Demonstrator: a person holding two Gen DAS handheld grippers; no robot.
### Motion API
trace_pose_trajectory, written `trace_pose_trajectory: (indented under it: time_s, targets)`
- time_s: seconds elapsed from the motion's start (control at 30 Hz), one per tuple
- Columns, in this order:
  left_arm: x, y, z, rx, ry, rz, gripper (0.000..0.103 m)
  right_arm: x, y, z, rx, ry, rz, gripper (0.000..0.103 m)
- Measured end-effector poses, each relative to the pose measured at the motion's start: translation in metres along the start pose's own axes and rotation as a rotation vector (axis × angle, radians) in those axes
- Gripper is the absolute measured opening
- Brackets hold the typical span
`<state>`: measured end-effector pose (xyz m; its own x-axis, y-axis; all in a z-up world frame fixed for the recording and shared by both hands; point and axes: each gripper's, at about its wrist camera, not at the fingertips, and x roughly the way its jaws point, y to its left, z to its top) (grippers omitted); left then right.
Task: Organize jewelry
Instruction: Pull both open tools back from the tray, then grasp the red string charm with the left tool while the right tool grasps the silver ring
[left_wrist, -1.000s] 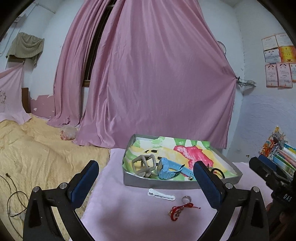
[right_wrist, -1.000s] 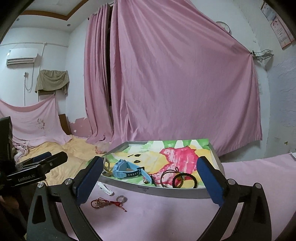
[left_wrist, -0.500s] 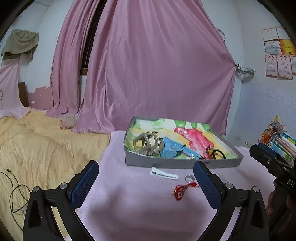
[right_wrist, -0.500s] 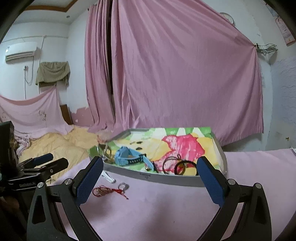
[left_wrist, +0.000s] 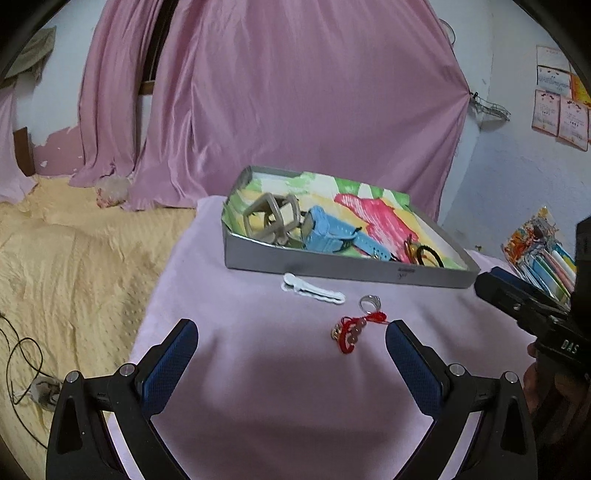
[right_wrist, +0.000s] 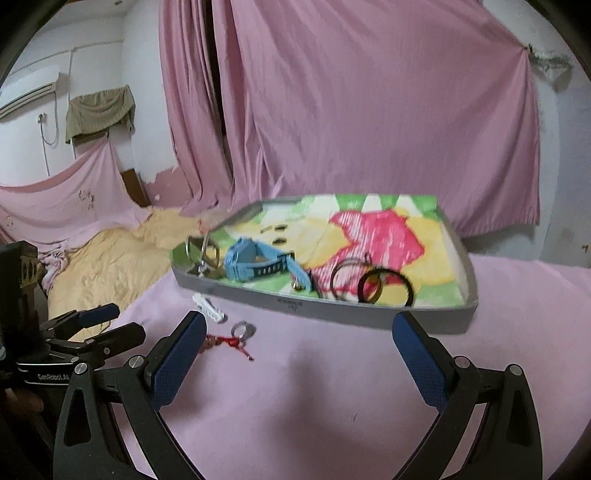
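Your left gripper (left_wrist: 291, 354) is wide open and holds nothing; the same for your right gripper (right_wrist: 295, 354), jaws far apart, empty. Both hover low over the pink cloth (left_wrist: 258, 387), not touching it.

Three pieces lie loose on the cloth, in front of the near wall of the tray (left_wrist: 332, 264): the white hair clip (left_wrist: 313, 288), the silver ring (left_wrist: 370, 302) and the red cord charm (left_wrist: 351, 330). Already inside the tray are the blue watch (left_wrist: 328, 236), a beige frame-like thing (left_wrist: 271, 219) and black hair ties (right_wrist: 384, 286).

The relation that counts: in the left wrist view the red cord charm sits ahead of the fingers and to the right of centre, close to the right pad (left_wrist: 413, 363) and far from the other one. So the left gripper is not centred on it; imo you need to shift right before you close. The cord lies approx. diagonal, the knot end up-right towards the ring, the coiled end down-left.

In the right wrist view the same charm (right_wrist: 225, 341) is just beside the left pad (right_wrist: 177, 360), partly hidden behind it, and the ring (right_wrist: 243, 328) is just beyond. The hair clip (right_wrist: 208, 308) has its long axis approx. along the tray wall.

Which hand is nearer I judge only roughly: the left one, prob., since the charm lies more between its fingers.
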<state>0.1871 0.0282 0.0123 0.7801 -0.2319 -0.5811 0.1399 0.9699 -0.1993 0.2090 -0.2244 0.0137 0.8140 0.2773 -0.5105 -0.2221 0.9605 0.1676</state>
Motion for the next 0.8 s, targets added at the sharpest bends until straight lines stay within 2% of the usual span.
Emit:
trace_pose_trajectory:
  time_s: [0.07,0.13,0.17,0.23,0.3,0.37,0.53,0.6,0.67,0.73,0.8]
  targets:
    - [0.003,-0.003,-0.001,0.009,0.023,-0.016,0.090,0.007,-0.002,-0.001,0.016,0.032,0.015,0.096]
    - [0.007,-0.005,-0.001,0.016,0.047,-0.032,0.080,0.013,-0.003,-0.001,0.026,0.066,0.030,0.085]
    - [0.009,-0.007,-0.001,0.018,0.061,-0.042,0.075,0.016,-0.003,-0.002,0.028,0.078,0.033,0.075]
    - [0.012,-0.010,-0.001,0.021,0.082,-0.056,0.069,0.026,-0.003,-0.003,0.034,0.124,0.041,0.071]
    - [0.016,-0.013,-0.002,0.023,0.108,-0.069,0.063,0.035,-0.001,-0.004,0.035,0.163,0.055,0.055]
    - [0.021,-0.016,-0.003,0.026,0.136,-0.081,0.050,0.042,0.001,-0.004,0.032,0.192,0.066,0.045]
    - [0.029,-0.020,-0.005,0.024,0.173,-0.078,0.035,0.054,0.011,-0.002,0.004,0.225,0.082,0.039]
    - [0.031,-0.021,-0.004,0.025,0.178,-0.077,0.030,0.057,0.014,0.001,-0.009,0.231,0.089,0.033]
    - [0.032,-0.021,-0.003,0.024,0.185,-0.076,0.022,0.065,0.019,0.005,-0.021,0.243,0.098,0.032]
    - [0.033,-0.021,-0.002,0.022,0.187,-0.080,0.019,0.069,0.023,0.007,-0.030,0.251,0.110,0.032]
    - [0.034,-0.023,-0.002,0.026,0.190,-0.086,0.015,0.075,0.028,0.010,-0.049,0.261,0.117,0.025]
